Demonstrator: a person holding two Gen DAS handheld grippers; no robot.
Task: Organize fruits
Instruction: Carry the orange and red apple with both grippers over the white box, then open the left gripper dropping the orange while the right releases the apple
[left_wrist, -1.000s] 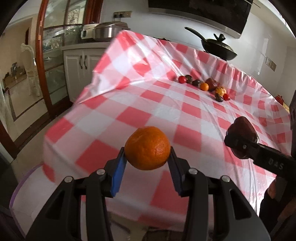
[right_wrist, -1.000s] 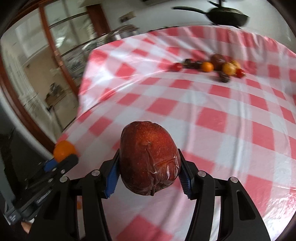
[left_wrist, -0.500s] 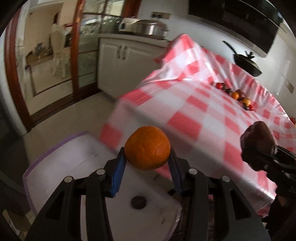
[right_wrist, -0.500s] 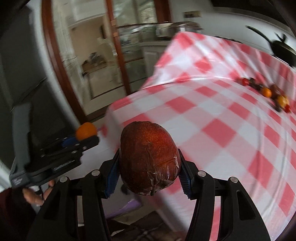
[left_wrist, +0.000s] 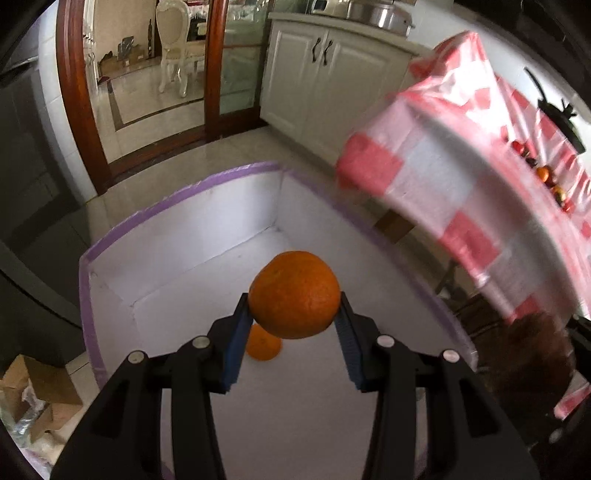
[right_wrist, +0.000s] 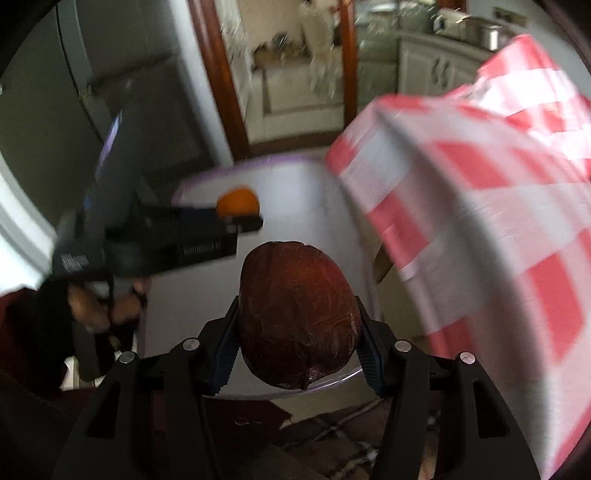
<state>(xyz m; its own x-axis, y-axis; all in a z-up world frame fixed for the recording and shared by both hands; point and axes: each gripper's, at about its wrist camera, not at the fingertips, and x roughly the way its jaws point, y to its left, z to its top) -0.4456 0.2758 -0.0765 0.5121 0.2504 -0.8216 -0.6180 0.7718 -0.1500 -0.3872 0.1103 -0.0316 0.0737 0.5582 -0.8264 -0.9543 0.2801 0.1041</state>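
left hand-held gripper (left_wrist: 293, 325) clamped on an orange (left_wrist: 294, 294), blue pads pressed to both flanks of the fruit, jaws only part way apart. fruit hangs above the inside of a white box (left_wrist: 192, 236) with a purple rim, clear of its bottom. second orange (left_wrist: 263, 345) lies on the box bottom, just under and behind the held one, partly hidden by the left pad. box stands on the floor (left_wrist: 221, 151), pale and glossy.

right hand-held gripper (right_wrist: 295, 345) clamped on a dark red fruit (right_wrist: 297, 317) with wrinkled skin, pads tight on both sides, jaws a little wider than the left pair. this fruit hangs over the near rim of the same box (right_wrist: 295, 192). in the right wrist view the left hand-held gripper (right_wrist: 240, 218) shows side-on at left, blurred, its orange (right_wrist: 237, 201) over the box, a hand (right_wrist: 103, 306) gripping the handle. in the left wrist view the dark red fruit (left_wrist: 524, 354) shows as a blur at the right edge.

desk beside the box, draped in a red-and-white checked cloth (left_wrist: 461, 192) that hangs over the edge above the box's right side. small cluster of fruits (left_wrist: 546, 177) on the far part of the desk, well apart from both hand-held grippers; too small to sort. white cabinet (left_wrist: 325, 74) and a wood-framed glass door (left_wrist: 214, 66) beyond. crumpled cardboard (left_wrist: 33, 391) on the floor left of the box.
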